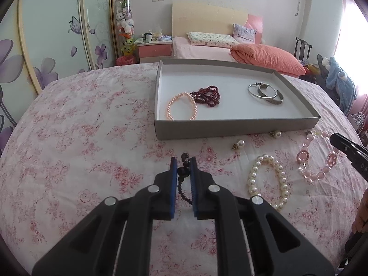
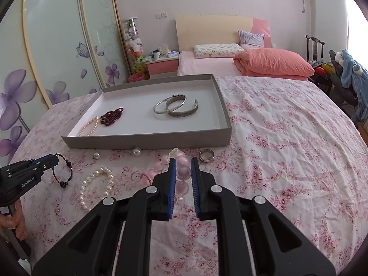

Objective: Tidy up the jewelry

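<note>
A grey tray [image 1: 230,127] [image 2: 147,141] on the floral bedspread holds a pink pearl bracelet [image 1: 181,107], a dark red bead strand [image 1: 207,95] and two silver bangles [image 1: 265,93] [image 2: 176,107]. My left gripper [image 1: 183,161] [image 2: 56,158] is shut on a dark bead bracelet [image 1: 184,172] [image 2: 63,172], which hangs from it above the spread. My right gripper [image 2: 183,161] is narrowly open around the pink bead bracelet [image 2: 182,172] [image 1: 317,156] lying on the spread. A white pearl bracelet [image 1: 268,181] [image 2: 96,187] lies between the two grippers.
Two pearl earrings [image 1: 239,144] [image 1: 276,134] and a silver ring [image 2: 207,155] lie on the spread in front of the tray. A second bed with an orange duvet [image 1: 266,57], a nightstand [image 1: 155,49] and a floral wardrobe [image 1: 46,46] stand behind.
</note>
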`<state>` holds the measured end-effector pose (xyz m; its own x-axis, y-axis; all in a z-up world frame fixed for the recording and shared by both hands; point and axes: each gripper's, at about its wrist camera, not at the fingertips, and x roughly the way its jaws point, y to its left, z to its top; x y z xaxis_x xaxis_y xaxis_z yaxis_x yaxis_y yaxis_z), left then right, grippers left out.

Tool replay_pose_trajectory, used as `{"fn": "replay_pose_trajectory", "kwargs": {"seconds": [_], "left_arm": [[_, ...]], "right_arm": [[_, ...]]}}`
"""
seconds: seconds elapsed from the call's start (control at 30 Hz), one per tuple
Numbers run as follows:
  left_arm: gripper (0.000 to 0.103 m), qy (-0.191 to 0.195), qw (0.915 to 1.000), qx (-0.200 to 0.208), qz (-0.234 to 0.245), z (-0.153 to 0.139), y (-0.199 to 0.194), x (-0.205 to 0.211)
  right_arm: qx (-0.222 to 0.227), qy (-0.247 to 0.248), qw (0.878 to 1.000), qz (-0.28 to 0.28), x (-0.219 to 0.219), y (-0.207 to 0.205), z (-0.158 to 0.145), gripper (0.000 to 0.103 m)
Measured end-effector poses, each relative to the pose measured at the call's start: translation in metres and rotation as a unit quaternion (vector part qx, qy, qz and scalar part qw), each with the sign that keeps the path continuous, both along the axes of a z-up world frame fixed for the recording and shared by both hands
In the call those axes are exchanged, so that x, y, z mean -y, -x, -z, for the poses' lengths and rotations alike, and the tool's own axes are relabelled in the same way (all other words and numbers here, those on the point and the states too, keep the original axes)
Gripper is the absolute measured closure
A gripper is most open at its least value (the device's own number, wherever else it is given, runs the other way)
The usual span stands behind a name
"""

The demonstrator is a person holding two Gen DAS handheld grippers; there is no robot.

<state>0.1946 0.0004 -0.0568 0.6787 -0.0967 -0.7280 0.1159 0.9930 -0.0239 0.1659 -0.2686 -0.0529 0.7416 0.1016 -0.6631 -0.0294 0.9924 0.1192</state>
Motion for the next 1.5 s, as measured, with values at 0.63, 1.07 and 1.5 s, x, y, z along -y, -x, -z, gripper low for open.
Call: {"fn": "replay_pose_trajectory", "kwargs": {"seconds": [0.63, 1.07, 1.5], "left_arm": [[0.091, 0.003, 1.0, 0.003, 0.001, -0.003, 0.004, -0.001], [0.091, 0.015, 0.9992, 0.036, 0.002, -0.019, 0.015, 0.0], [0.091, -0.003, 0.996, 0.089, -0.002, -0.038, 0.032, 0.014]], "right_arm": [[-0.082, 0.031, 0.996, 0.009, 0.001, -0.012, 0.035, 0.089], [0.048, -0.069, 0.996, 0.0, 0.012, 0.017, -0.02, 0.089], [0.096, -0.09, 0.991, -0.012, -0.002, 0.029, -0.034, 0.089]]}}
